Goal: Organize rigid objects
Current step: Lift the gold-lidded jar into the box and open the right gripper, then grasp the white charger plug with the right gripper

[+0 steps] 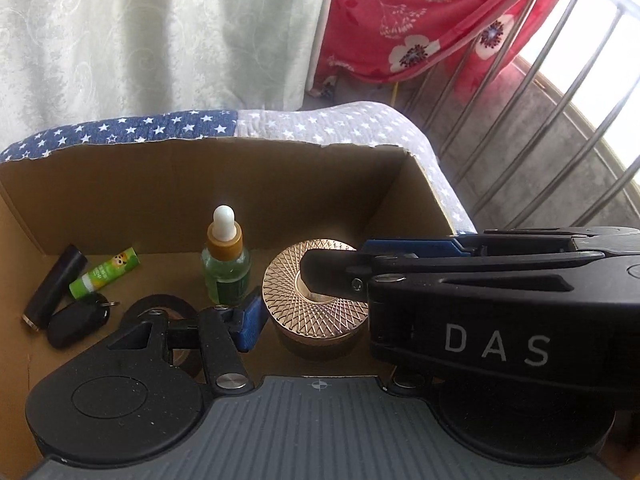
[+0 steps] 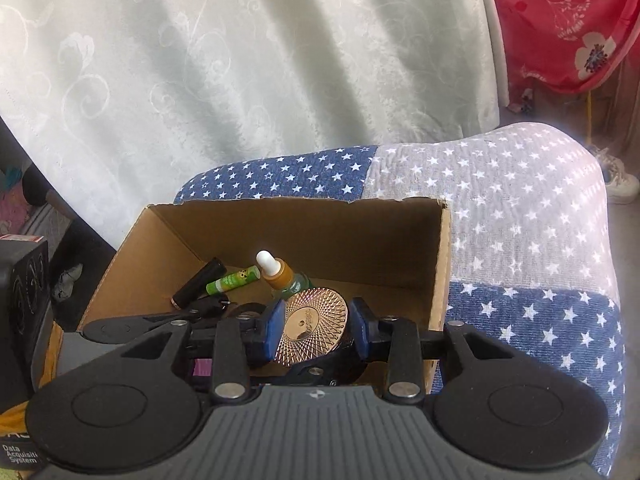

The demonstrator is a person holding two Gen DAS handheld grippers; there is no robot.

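**A:** What are the tongs doing right now?

**B:** The right tongs (image 2: 318,332) have the gold jar (image 2: 316,312). The blue pads sit against its two sides, jaws closed down about to the jar's width. The left tongs (image 1: 320,324) are harder to call. One blue pad (image 1: 250,322) shows just beside the jar's left edge, set well out from the middle. The other finger is hidden behind the right tongs, so I can't tell if they grip anything.

**A:** Where's the jar, and which way does it point?

**B:** It's inside the cardboard box (image 1: 200,192), in the right half, closer to the right wall than the left. It's round and squat, so there's no real long axis. The patterned lid faces up, tipped a little toward the right wrist camera.

**A:** Anything in the way?

**B:** A dropper bottle (image 1: 226,256) stands upright just behind the jar on its left. Further left, a green tube (image 1: 105,273) and a black tube (image 1: 54,286) lie side by side, slanting toward the back wall. A key fob (image 1: 78,322) touches their near ends. A black tape roll (image 1: 160,306) lies flat under the left tongs' finger. The box rests on a star-print cover (image 2: 520,220).
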